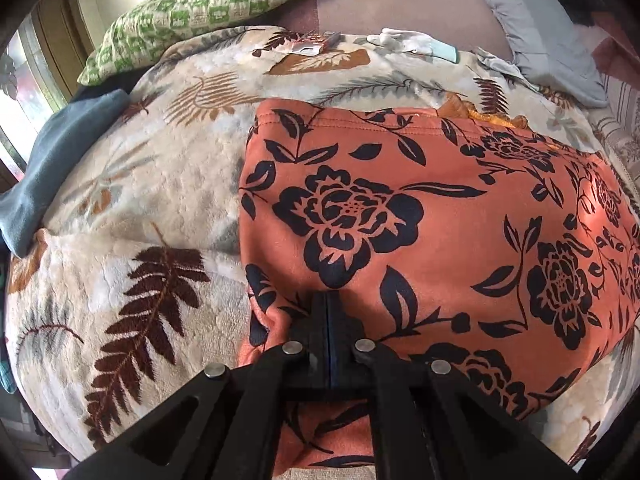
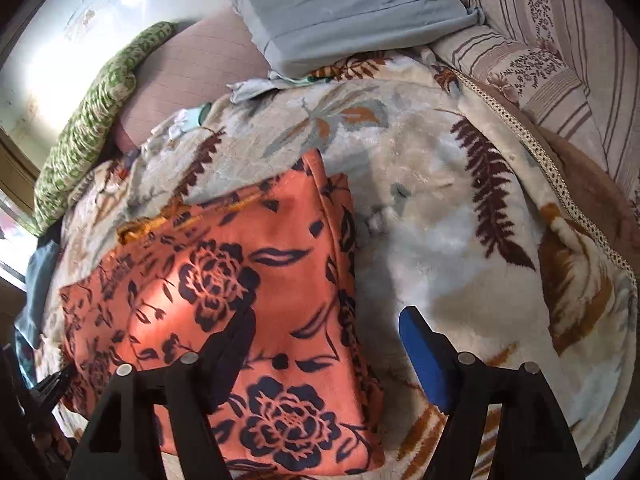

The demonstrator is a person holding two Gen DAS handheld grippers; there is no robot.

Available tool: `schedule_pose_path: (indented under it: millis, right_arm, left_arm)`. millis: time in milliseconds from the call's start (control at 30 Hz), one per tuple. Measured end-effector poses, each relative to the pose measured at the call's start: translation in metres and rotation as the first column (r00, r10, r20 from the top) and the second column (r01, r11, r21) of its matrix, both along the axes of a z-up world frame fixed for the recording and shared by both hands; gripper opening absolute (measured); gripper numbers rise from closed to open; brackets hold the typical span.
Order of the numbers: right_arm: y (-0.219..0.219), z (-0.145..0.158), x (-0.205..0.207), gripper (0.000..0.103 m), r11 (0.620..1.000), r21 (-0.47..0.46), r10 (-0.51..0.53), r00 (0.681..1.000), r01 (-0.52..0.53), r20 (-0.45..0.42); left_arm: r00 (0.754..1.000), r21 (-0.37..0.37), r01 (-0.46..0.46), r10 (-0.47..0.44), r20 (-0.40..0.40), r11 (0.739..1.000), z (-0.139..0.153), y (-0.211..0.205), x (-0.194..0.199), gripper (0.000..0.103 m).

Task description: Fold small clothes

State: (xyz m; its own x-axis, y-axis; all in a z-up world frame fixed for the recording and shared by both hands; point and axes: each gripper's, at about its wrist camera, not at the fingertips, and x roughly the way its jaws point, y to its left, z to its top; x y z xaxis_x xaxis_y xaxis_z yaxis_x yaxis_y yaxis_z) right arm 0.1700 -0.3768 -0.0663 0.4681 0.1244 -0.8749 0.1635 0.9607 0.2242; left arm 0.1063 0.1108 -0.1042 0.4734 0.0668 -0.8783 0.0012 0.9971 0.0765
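Orange fleece garment with black flowers lies folded on the leaf-print bed blanket; my left fingers pinch its near edge, my right fingers spread apart, so tugging could undo the fold.

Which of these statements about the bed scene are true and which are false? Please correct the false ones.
1. The left gripper is shut. True.
2. The right gripper is shut. False: its jaws stand wide apart.
3. The orange floral garment lies on a leaf-patterned blanket. True.
4. The green checked pillow lies on top of the garment. False: it lies apart, at the blanket's far edge.
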Motion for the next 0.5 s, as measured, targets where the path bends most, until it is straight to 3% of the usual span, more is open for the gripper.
schedule_pose_path:
  millis: [100, 233, 400, 500]
  right_arm:
    - [0.0, -0.029, 0.001, 0.075, 0.997, -0.075, 0.014, 0.991, -0.024, -0.132]
    - [-0.002, -0.002, -0.001, 0.076, 0.999, -0.053, 0.009, 0.999, -0.012, -0.047]
    - [-0.003, 0.028, 0.026, 0.076, 1.0, 0.015, 0.026, 0.998, -0.027, 0.061]
    - [-0.005, 0.023, 0.058, 0.076, 0.999, 0.039, 0.001, 0.997, -0.004, 0.071]
  left_arm:
    - [0.999, -0.037, 0.0, 0.002, 0.043, 0.999, 0.019, -0.001, -0.006, 0.002]
    - [0.993, -0.057, 0.011, -0.004, 0.122, 0.998, 0.039, -0.001, -0.014, 0.002]
    - [1.0, -0.022, -0.011, 0.012, 0.009, 1.0, 0.003, -0.005, -0.007, 0.002]
    - [0.999, 0.001, -0.006, 0.006, 0.037, 1.0, 0.002, -0.008, -0.011, 0.002]
